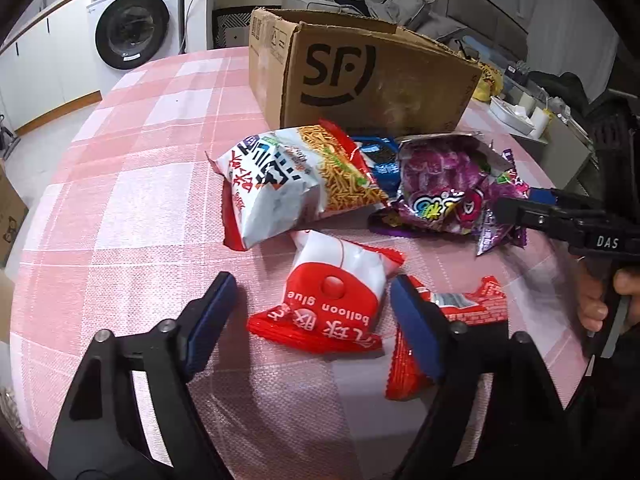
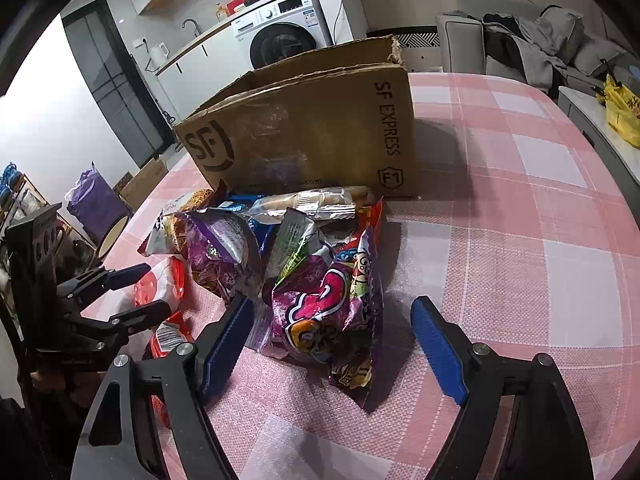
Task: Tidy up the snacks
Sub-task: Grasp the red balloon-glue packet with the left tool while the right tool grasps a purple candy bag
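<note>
A brown SF cardboard box [image 1: 360, 76] stands open on the pink checked table; it also shows in the right wrist view [image 2: 312, 136]. In front of it lies a heap of snack bags. My left gripper [image 1: 316, 312] is open, its fingers either side of a red and white "balloon glue" bag [image 1: 336, 296]. A white noodle-snack bag [image 1: 288, 184] and a purple bag [image 1: 444, 184] lie beyond. My right gripper [image 2: 332, 344] is open around the near end of a purple and pink bag [image 2: 332, 312]. The left gripper also shows in the right wrist view [image 2: 136, 292].
A second red packet [image 1: 460, 312] lies under my left gripper's right finger. A washing machine [image 1: 134, 20] stands beyond the table's far left edge. A sofa with clothes [image 2: 532, 44] and a yellow bag [image 2: 622, 112] are off to the right. Bare tablecloth [image 2: 540, 240] spreads right of the heap.
</note>
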Motion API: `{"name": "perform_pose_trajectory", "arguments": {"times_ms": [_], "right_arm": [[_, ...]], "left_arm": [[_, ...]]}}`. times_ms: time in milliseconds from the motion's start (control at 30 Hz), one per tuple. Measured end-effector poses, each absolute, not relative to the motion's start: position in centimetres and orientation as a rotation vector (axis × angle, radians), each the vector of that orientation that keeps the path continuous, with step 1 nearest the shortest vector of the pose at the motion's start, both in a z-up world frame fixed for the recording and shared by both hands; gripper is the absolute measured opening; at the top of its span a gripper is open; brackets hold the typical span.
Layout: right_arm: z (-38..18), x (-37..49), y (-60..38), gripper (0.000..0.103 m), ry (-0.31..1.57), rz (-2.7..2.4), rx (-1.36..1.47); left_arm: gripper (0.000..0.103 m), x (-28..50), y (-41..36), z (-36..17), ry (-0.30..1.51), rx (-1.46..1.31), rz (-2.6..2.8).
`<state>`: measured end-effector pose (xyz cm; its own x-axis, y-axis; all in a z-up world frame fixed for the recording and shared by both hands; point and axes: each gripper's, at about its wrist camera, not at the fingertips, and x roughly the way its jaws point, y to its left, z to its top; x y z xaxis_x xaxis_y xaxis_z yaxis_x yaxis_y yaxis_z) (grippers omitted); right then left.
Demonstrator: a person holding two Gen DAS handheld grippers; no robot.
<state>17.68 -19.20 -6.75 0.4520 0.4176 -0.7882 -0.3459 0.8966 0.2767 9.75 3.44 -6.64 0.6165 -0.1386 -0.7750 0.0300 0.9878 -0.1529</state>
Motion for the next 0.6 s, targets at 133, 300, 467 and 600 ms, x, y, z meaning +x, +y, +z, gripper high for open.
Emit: {"name": "perform_pose_trajectory", "arguments": {"times_ms": [133, 300, 467, 600], "right_arm": [[-6.8, 17.6, -19.1, 0.078, 1.000, 0.476, 0.078], [-6.7, 17.5, -18.9, 0.076, 0.996, 0.481, 0.077], [-6.6, 17.5, -19.0, 0.073, 0.992, 0.481, 0.084], [-6.6, 17.5, -19.1, 0.071, 0.993, 0.482, 0.086]], "left_arm": [[0.053, 9.4, 2.8, -6.5, 0.895, -0.118, -0.143], [0.045, 8.7, 2.2, -5.9, 0.861, -0.106, -0.202], [0.042, 8.4, 1.9, -5.4, 0.836, -0.107, -0.212], [0.042, 8.4, 2.0, -5.2, 0.824, -0.117, -0.213]]}}
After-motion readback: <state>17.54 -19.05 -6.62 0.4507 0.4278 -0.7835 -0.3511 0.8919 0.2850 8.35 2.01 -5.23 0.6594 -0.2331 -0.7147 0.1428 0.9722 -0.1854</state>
